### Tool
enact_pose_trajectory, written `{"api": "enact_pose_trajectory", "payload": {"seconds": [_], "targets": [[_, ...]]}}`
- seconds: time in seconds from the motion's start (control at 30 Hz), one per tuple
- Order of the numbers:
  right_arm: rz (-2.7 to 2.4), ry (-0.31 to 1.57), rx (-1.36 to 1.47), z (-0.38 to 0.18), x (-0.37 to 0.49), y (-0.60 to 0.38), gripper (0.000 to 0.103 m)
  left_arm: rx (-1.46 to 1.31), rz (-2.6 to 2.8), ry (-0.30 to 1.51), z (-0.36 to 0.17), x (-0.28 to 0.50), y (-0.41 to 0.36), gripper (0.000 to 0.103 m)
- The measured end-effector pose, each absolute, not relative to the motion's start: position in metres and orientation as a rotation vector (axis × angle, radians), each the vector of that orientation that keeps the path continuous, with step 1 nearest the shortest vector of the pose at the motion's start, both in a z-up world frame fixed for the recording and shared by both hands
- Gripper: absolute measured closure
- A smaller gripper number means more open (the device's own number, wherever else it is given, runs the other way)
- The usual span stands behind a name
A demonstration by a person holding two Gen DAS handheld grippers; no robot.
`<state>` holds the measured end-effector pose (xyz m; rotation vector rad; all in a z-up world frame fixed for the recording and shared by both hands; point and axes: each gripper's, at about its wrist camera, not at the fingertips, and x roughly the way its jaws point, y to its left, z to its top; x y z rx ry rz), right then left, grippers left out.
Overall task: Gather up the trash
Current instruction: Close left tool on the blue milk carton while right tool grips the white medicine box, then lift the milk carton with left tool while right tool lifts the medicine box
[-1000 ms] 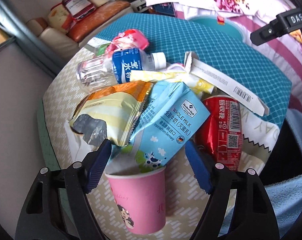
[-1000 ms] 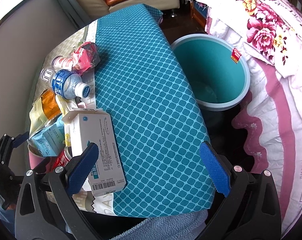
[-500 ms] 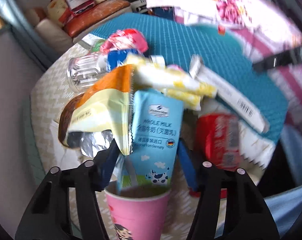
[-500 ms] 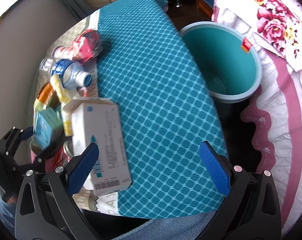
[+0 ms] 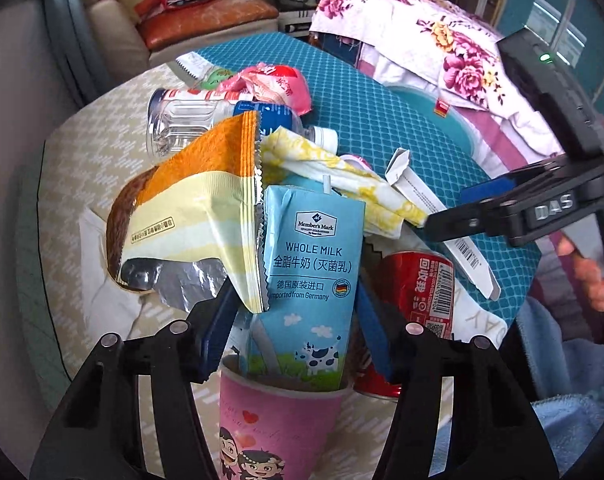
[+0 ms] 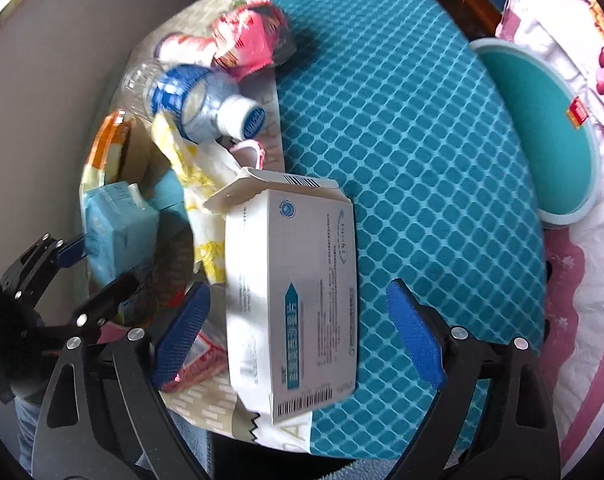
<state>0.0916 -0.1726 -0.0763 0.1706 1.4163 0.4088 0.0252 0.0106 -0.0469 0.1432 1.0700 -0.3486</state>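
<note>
Glossy foil snack bag (image 5: 190,216), matt paper cup (image 5: 278,420), clear plastic bottle (image 5: 190,120), shiny metal can (image 5: 417,288) lying about.

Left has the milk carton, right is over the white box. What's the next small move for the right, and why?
Probably close the right gripper on the white cardboard box. Its jaws have just been closing and straddle the box without pressing it, and it lies free on the teal mat with the teal bin open beside the table.

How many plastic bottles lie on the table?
2. A blue-label bottle lies on its side at the far left; a red-label bottle lies just behind it, partly hidden. The pile may hide others.
</note>
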Motion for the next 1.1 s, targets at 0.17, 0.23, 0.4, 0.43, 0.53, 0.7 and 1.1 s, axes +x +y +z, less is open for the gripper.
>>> {"api": "enact_pose_trajectory", "payload": {"seconds": [0.17, 0.23, 0.4, 0.43, 0.53, 0.7, 1.1], "targets": [[0.443, 1.443, 0.213, -0.09, 0.093, -0.162, 0.045, 0.123, -0.338, 1.1, -0.056, 0.027, 0.015, 0.037], [0.459, 1.41, 0.215, -0.084, 0.09, -0.165, 0.053, 0.125, -0.33, 1.107, -0.056, 0.025, 0.013, 0.035], [0.427, 1.367, 0.235, -0.074, 0.091, -0.188, 0.059, 0.1, -0.367, 1.121, -0.052, 0.019, 0.006, 0.034], [0.418, 1.364, 0.247, -0.076, 0.091, -0.193, 0.059, 0.103, -0.373, 1.122, -0.051, 0.018, 0.004, 0.034], [0.405, 1.356, 0.282, -0.079, 0.093, -0.204, 0.059, 0.158, -0.365, 1.117, -0.05, 0.014, -0.005, 0.034], [0.412, 1.324, 0.248, -0.075, 0.087, -0.21, 0.062, 0.157, -0.334, 1.148, -0.05, 0.014, 0.004, 0.033], [0.405, 1.309, 0.263, -0.073, 0.085, -0.22, 0.061, 0.134, -0.395, 1.219, -0.057, 0.017, -0.001, 0.05]]}}
